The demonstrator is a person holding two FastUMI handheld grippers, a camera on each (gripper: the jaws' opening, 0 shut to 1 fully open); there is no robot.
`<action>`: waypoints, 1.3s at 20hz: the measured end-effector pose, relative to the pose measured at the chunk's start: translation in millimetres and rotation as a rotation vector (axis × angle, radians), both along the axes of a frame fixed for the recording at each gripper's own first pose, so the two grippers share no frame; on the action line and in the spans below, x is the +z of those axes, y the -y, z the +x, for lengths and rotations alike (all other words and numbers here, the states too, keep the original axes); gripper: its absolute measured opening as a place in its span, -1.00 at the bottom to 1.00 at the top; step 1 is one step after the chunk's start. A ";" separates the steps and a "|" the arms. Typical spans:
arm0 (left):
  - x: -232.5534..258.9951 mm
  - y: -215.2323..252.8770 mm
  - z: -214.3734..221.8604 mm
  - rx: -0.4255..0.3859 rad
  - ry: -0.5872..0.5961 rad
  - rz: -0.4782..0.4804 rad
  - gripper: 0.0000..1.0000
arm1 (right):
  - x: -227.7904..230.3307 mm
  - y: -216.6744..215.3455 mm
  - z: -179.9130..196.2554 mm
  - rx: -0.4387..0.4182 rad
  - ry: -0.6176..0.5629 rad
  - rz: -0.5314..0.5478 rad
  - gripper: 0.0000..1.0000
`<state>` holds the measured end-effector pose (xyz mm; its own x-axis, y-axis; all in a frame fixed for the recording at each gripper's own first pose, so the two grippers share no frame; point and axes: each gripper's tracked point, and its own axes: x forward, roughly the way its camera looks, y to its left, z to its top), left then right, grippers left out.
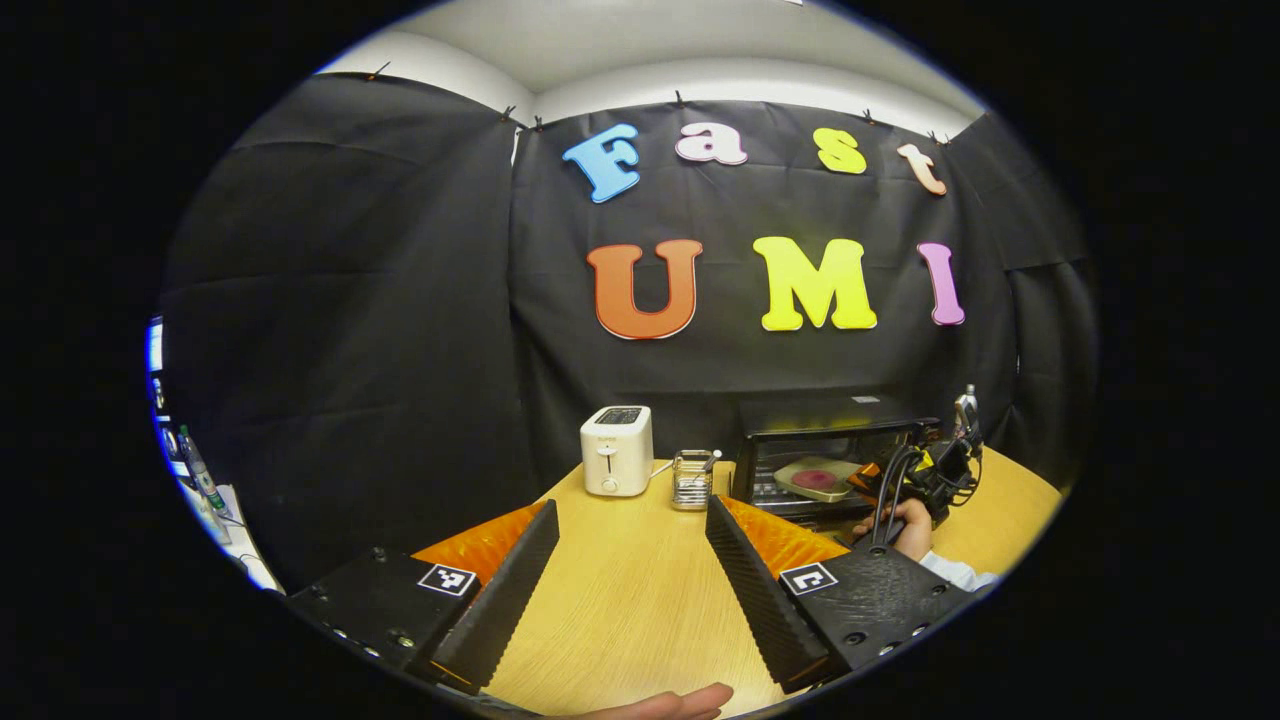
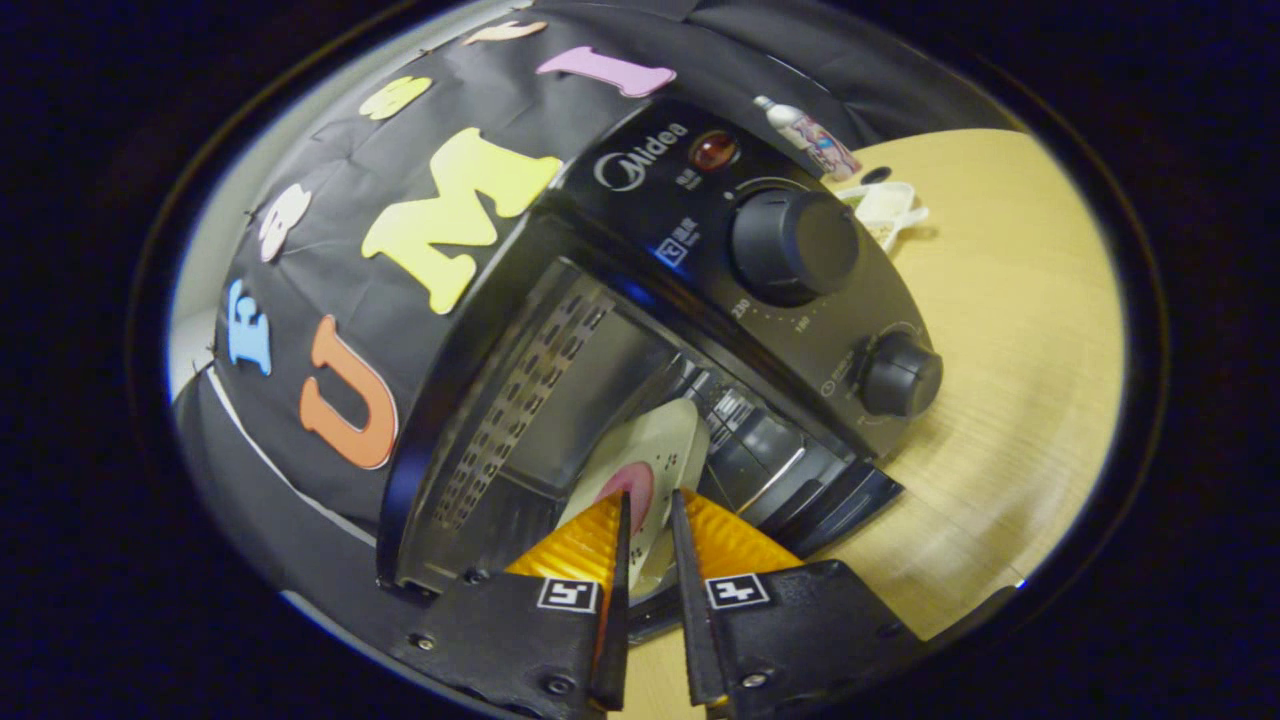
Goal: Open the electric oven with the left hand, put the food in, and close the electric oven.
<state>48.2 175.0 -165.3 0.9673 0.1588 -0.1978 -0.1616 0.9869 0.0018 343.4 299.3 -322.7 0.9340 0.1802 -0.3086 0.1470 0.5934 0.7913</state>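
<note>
The right gripper has its jaws narrowed on the rim of the pale round plate with pink food, already inside the black electric oven. Best to slide it level, deeper toward 12 o'clock, then release. The left gripper waits, jaws wide, over the wooden table, the oven at its 1 o'clock

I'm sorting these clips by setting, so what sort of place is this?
Probably a staged kitchen corner in a recording booth: a wooden table with a white toaster and an open electric oven, backed by black cloth rather than kitchen walls.
</note>
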 end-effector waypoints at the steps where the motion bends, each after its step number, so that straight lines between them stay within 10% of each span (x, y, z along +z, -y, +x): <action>1: -3.1 -1.1 -1.5 0.005 -0.009 0.005 0.89 | 3.0 -0.4 -1.2 0.007 0.026 -0.047 -0.50; 4: -7.8 -1.6 -3.0 0.013 -0.028 0.003 0.89 | 24.0 1.3 -9.2 0.002 0.115 -0.174 -0.27; 11: -18.7 5.8 -14.3 -0.008 -0.054 -0.061 0.89 | 53.3 -7.4 -44.2 0.096 0.231 -0.420 1.00; 26: -48.7 51.6 -21.5 -0.089 -0.136 -0.138 0.90 | 149.9 53.2 -180.0 0.135 0.308 -0.730 0.92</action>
